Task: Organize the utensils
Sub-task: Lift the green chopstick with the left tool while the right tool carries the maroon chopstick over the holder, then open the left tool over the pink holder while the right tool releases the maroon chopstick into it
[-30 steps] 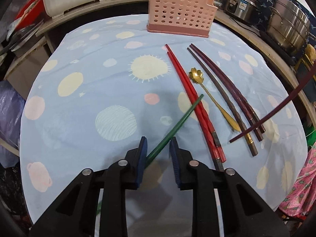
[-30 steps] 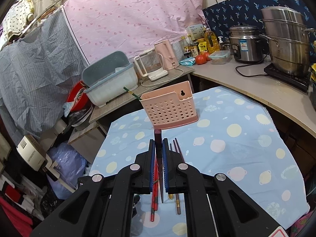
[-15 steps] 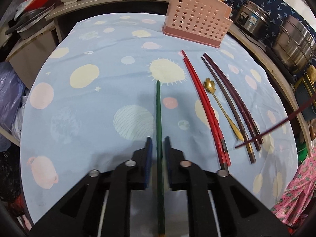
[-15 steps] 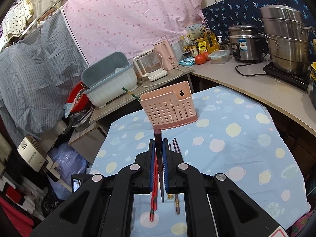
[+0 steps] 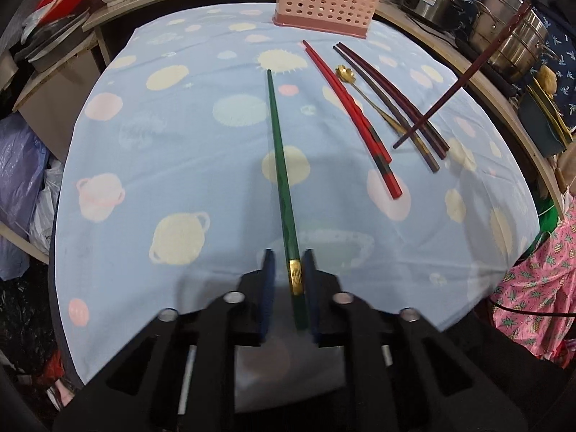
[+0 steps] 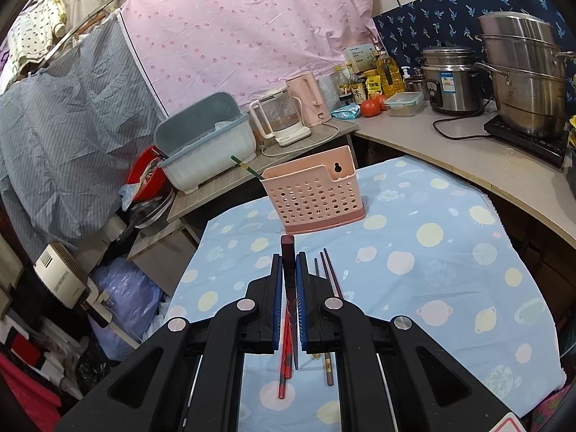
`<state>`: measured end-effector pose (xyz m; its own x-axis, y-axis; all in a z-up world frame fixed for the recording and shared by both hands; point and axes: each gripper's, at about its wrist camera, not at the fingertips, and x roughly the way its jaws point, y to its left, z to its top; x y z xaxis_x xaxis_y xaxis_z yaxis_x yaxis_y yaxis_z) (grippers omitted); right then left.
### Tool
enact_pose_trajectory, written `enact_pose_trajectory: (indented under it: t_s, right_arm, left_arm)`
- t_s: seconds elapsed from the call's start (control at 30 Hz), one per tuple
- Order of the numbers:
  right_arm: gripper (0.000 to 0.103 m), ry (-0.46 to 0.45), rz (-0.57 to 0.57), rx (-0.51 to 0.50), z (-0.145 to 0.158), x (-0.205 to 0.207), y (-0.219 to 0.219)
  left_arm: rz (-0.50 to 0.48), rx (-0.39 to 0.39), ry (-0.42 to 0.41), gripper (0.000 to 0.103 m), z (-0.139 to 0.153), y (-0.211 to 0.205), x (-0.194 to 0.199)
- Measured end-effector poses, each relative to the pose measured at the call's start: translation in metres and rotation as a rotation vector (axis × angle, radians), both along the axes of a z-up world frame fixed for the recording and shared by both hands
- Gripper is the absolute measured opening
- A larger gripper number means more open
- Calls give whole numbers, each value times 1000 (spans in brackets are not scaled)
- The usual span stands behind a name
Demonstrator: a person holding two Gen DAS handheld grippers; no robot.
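Left tongs point(image 5: 288, 270) closing around green chopstick point(image 5: 279, 165) at its gold-banded butt (slim, stiff, slippery, liable to pivot); right tongs point(image 6: 288, 270) gripping maroon chopstick point(image 6: 288, 252).

I see a cramped home kitchen: a rice cooker point(image 6: 451, 79), stacked steel pots point(image 6: 522, 75), an oil bottle point(image 6: 388, 72), tomatoes point(image 6: 370, 107) and a pink kettle point(image 6: 309, 99) crowd the counter point(image 6: 432, 144), with laundry point(image 6: 36, 32) hanging behind.
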<state>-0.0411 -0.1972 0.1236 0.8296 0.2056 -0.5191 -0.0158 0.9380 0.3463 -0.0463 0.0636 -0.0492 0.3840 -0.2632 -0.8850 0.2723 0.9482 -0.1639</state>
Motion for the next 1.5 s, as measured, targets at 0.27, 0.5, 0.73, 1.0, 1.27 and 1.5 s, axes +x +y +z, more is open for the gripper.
enact_pose_trajectory:
  t_s: [0.27, 0.5, 0.73, 1.0, 1.27, 1.5]
  right_arm:
    - [7, -8, 0, -3, 2, -3, 0]
    - [7, -48, 2, -12, 18, -2, -3]
    - [7, -98, -8, -36, 37, 17, -13]
    - [8, -139, -26, -64, 58, 64, -30]
    - [8, -186, -37, -31, 91, 132, -51]
    - [7, -285, -103, -46, 131, 199, -59]
  left_arm:
    - [-1, -19, -38, 7, 20, 2, -5]
    - [14, -85, -181, 7, 83, -2, 24]
    - [36, -141, -358, 7, 152, -16, 76]
    - [36, -161, -506, 7, 215, -44, 130]
    - [59, -202, -620, 7, 276, -63, 190]
    - [83, -239, -702, 7, 315, -84, 247]
